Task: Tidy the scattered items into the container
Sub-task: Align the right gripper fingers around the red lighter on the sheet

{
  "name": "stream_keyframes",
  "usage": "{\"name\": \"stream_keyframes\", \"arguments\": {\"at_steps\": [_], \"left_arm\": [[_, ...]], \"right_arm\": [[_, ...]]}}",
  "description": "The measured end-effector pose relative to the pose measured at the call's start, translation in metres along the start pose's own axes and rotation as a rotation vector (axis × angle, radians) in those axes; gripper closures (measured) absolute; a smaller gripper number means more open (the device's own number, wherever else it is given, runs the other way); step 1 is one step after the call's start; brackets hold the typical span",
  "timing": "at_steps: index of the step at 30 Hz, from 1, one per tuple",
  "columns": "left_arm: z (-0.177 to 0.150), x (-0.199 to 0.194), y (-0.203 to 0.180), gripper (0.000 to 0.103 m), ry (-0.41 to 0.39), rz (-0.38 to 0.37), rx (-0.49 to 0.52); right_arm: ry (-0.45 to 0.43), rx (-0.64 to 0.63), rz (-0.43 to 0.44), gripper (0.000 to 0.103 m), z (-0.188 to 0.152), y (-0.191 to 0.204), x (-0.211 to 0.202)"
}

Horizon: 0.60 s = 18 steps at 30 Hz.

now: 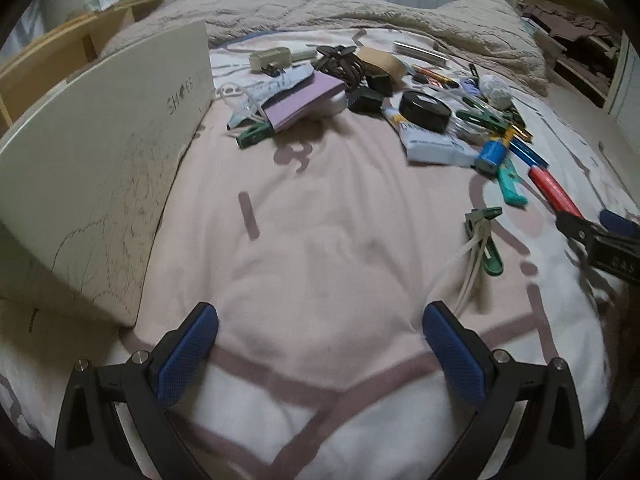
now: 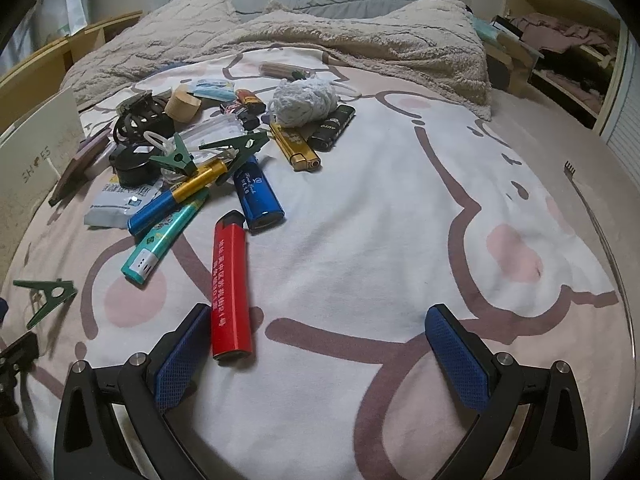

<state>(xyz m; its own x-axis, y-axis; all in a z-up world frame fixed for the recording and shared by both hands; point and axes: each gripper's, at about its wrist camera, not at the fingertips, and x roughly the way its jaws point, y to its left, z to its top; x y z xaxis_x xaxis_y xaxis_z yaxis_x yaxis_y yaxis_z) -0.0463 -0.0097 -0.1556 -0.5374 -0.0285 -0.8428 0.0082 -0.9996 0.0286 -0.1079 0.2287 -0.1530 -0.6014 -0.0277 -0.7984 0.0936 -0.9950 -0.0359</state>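
Red plastic lighter (image 2: pixel 231 292), printed lettering, lying lengthwise on bedspread (image 2: pixel 360 208); right gripper (image 2: pixel 318 346) wide, empty; left gripper (image 1: pixel 320 344) wide, empty.

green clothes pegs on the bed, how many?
4 green pegs: two atop the pile, one alone on the blanket, one beside the purple notebook. More may be buried.

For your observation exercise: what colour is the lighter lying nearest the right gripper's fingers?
Red, with small white printing along its body; the right wrist view shows it best.
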Motion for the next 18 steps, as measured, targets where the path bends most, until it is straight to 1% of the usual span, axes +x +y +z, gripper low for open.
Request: {"name": "stream_keyframes", "arguments": {"at_steps": [5,10,12,15,18], "left_arm": [[-0.002,-0.007,0.01,0.0,0.038,-0.09,-0.025],[-0.005,-0.013,0.013,0.0,0.051,-0.154,-0.059],[-0.006,-0.016,0.014,0.0,0.058,-0.197,-0.068],[-0.005,-0.019,0.014,0.0,0.071,-0.268,-0.08],[-0.004,-0.024,0.008,0.0,0.07,-0.327,-0.071]], "right_arm": [[0.008,-0.002,-0.042,0.0,0.001,-0.016,-0.005],[0.011,0.098,-0.102,0.0,0.0,-0.049,-0.005],[0.012,0.124,-0.113,0.0,-0.001,-0.059,-0.004],[0.011,0.142,-0.106,0.0,-0.002,-0.065,-0.004],[0.012,0.129,-0.123,0.0,-0.001,-0.061,-0.003]]}}
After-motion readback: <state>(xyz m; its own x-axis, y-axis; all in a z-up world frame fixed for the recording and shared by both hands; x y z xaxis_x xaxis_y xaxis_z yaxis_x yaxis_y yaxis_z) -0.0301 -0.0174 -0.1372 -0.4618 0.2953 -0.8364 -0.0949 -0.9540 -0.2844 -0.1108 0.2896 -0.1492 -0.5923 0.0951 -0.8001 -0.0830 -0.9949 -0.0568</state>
